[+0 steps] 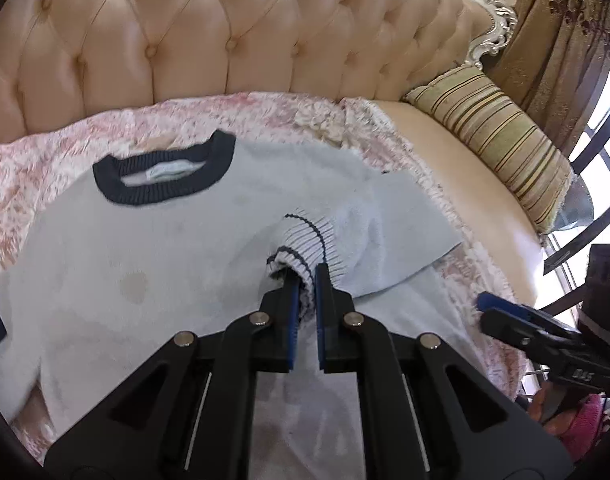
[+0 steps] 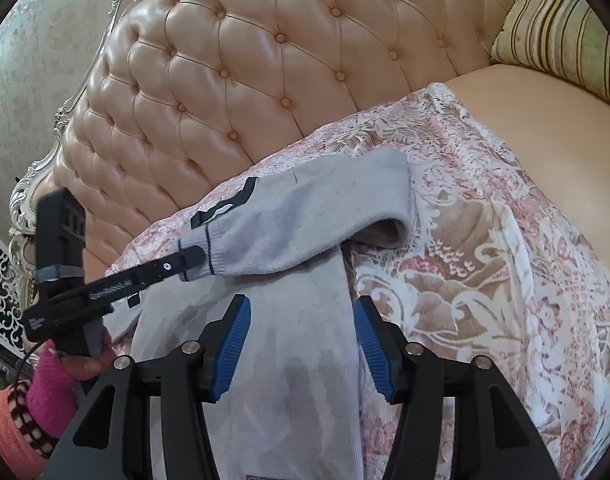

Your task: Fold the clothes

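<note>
A pale blue knit sweater (image 1: 125, 260) with a dark navy collar (image 1: 165, 168) lies flat on a floral throw. Its sleeve (image 2: 305, 220) is folded across the body. My left gripper (image 1: 307, 280) is shut on the striped cuff (image 1: 305, 240) of that sleeve, and the right wrist view shows it (image 2: 193, 258) pinching the cuff from the left. My right gripper (image 2: 303, 308) stands open over the sweater's side edge (image 2: 289, 360); fabric lies below the blue pads (image 2: 237, 340) and they do not press on it. In the left wrist view, the right gripper (image 1: 489, 304) sits at the throw's right border.
The pink-and-cream floral throw (image 2: 485, 260) covers a sofa seat with a tufted peach back (image 1: 225, 40). A striped cushion (image 1: 501, 144) lies at the right end, with a curtain (image 1: 565, 40) behind it. A hand in a pink glove (image 2: 49, 396) holds the left gripper.
</note>
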A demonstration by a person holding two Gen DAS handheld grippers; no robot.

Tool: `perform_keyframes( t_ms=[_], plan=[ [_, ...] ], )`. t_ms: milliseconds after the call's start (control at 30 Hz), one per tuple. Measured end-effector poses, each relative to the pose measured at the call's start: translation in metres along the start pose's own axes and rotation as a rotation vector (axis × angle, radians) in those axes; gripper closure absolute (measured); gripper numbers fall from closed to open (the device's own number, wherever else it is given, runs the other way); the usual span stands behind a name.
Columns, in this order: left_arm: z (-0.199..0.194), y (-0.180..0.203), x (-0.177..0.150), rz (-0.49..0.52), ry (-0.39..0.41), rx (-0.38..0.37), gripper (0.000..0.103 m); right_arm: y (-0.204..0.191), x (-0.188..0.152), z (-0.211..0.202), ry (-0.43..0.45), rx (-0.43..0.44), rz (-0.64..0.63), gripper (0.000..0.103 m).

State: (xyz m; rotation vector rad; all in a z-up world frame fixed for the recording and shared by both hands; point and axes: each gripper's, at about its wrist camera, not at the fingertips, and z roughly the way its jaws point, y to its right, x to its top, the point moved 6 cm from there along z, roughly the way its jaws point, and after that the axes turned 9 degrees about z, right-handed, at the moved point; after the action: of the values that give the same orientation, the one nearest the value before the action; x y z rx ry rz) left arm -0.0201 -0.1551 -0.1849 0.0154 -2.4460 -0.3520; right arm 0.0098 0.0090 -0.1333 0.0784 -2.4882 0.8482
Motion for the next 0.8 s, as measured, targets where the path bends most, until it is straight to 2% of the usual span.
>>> perform_keyframes(
  t_ms=[100,167,267,300,367,433,500,567,667,700,800],
  plan=[
    [-0.006,0.004,0.012,0.006,0.011,-0.017,0.095,0.001,0.010,0.005,0.008,-0.010,0.009,0.048],
    [-0.012,0.008,0.020,0.008,0.026,-0.029,0.095,0.007,0.019,0.009,0.002,0.058,0.106,0.048],
    [-0.022,0.015,0.037,0.011,0.054,-0.051,0.095,0.024,0.028,0.015,-0.004,0.281,0.378,0.048],
    [-0.024,0.017,0.041,0.010,0.060,-0.057,0.095,0.031,0.029,0.019,-0.002,0.327,0.453,0.047],
    [-0.029,0.019,0.052,0.007,0.074,-0.072,0.095,0.046,0.030,0.027,0.020,0.443,0.629,0.042],
    [-0.037,0.022,0.066,0.012,0.091,-0.082,0.095,0.064,0.026,0.039,0.031,0.549,0.845,0.026],
    [-0.045,0.024,0.080,0.024,0.109,-0.085,0.095,0.072,0.028,0.042,0.070,0.617,0.955,0.023],
    [-0.052,0.024,0.091,0.034,0.123,-0.081,0.095,0.075,0.034,0.041,0.106,0.640,0.988,0.018],
    [-0.062,0.021,0.101,0.038,0.146,-0.073,0.095,0.074,0.042,0.043,0.142,0.612,1.005,0.008],
    [-0.065,0.019,0.103,0.035,0.152,-0.072,0.095,0.072,0.045,0.044,0.143,0.606,1.002,0.002],
    [-0.071,0.010,0.098,0.027,0.157,-0.064,0.095,0.059,0.054,0.052,0.101,0.542,0.958,0.000]
  ],
)
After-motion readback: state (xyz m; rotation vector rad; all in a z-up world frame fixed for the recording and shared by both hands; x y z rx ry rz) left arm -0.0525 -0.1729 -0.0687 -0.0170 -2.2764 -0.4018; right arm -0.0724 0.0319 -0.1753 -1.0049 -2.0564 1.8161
